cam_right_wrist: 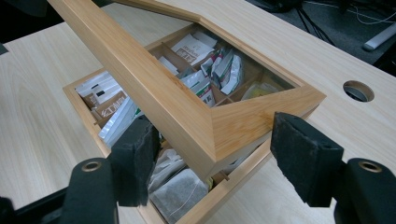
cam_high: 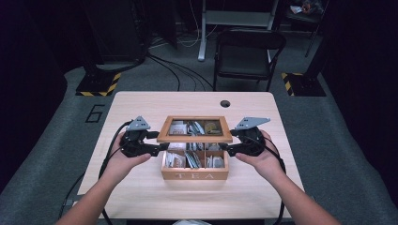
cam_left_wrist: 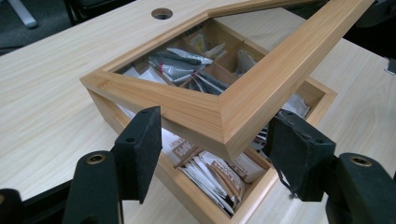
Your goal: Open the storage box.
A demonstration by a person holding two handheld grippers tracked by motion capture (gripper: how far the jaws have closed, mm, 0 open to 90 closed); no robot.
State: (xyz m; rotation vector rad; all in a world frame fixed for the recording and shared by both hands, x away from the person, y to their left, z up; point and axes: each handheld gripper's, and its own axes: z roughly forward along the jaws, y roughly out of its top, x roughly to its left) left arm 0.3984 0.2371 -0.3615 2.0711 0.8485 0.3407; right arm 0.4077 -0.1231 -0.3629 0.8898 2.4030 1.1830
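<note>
A wooden tea box (cam_high: 195, 176) marked TEA stands mid-table, holding several tea bags (cam_left_wrist: 212, 175) in compartments. Its window lid (cam_high: 195, 138) is tilted up at the front. My left gripper (cam_high: 160, 140) is at the lid's left front corner. In the left gripper view that corner (cam_left_wrist: 219, 123) lies between the jaws of the left gripper (cam_left_wrist: 219, 154), with a gap beside the right pad (cam_left_wrist: 299, 156), so it is open. My right gripper (cam_high: 227, 140) is at the right front corner. In the right gripper view both pads of the right gripper (cam_right_wrist: 219, 158) sit against the lid's corner (cam_right_wrist: 243, 123).
The light wooden table (cam_high: 141, 105) has a round cable hole (cam_high: 225, 103) near its far edge. A black chair (cam_high: 248, 51) stands beyond it on the grey floor. Cables trail from both grippers off the table's near edge.
</note>
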